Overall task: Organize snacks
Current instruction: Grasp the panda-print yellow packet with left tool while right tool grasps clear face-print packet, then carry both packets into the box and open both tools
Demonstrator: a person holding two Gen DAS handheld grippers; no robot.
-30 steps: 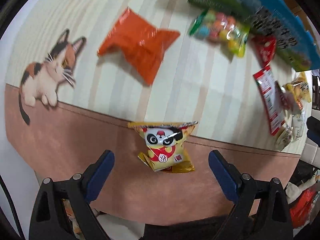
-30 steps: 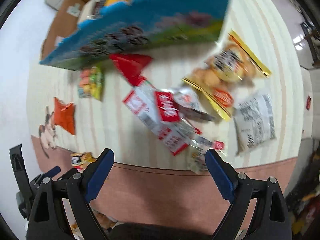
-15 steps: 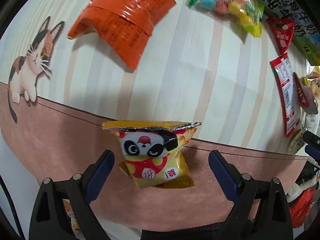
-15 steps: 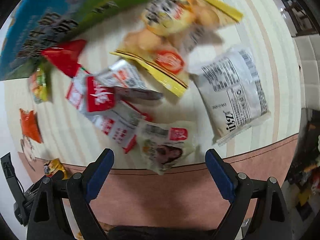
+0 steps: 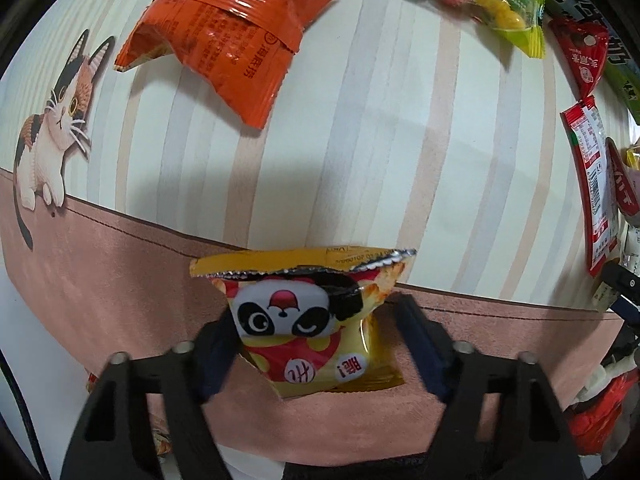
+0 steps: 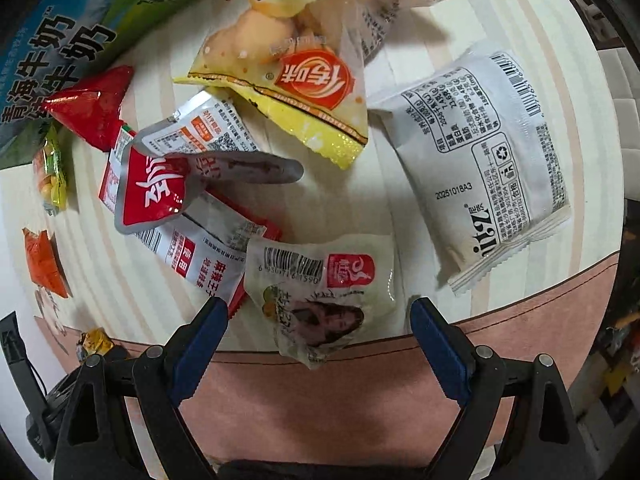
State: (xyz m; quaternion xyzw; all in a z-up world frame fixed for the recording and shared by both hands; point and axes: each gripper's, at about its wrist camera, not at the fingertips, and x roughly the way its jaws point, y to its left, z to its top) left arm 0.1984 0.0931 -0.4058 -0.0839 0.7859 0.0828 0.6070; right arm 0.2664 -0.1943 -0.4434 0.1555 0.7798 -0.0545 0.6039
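Trouble could start right at the panda packet (image 5: 316, 320), which lies on the pink border of the counter (image 5: 360, 140), close to its near edge. The left gripper (image 5: 316, 344) points steeply down over it and its jaws have just been closing, with the packet between them. The left pad appears to touch the packet's side; the right pad looks a shade clear, so I read this as not yet a full squeeze.

Risk one, to my eye: the packet is puffy foil. A pinch on the slick sides could squirt it forward or toward the counter edge, and a hard pinch could crush what is inside. The crimped top seam is splayed wide above the pads, so a catch there alone might slip out on the lift.

Over to the right gripper (image 6: 316, 332): jaws wide, nothing held, hovering either side of the pale clear pouch (image 6: 320, 292) that sits on the stripes with its lower tip over the pink border. The red-and-white sachet (image 6: 188, 252) lies touching the pouch's left side, tucked just beside the left pad. Closing from here could nip that sachet too, or drag it along. The white packet (image 6: 492, 168) is near on the right, but apart.

Both hands working at once, so a nudge on either side could scatter the pile.
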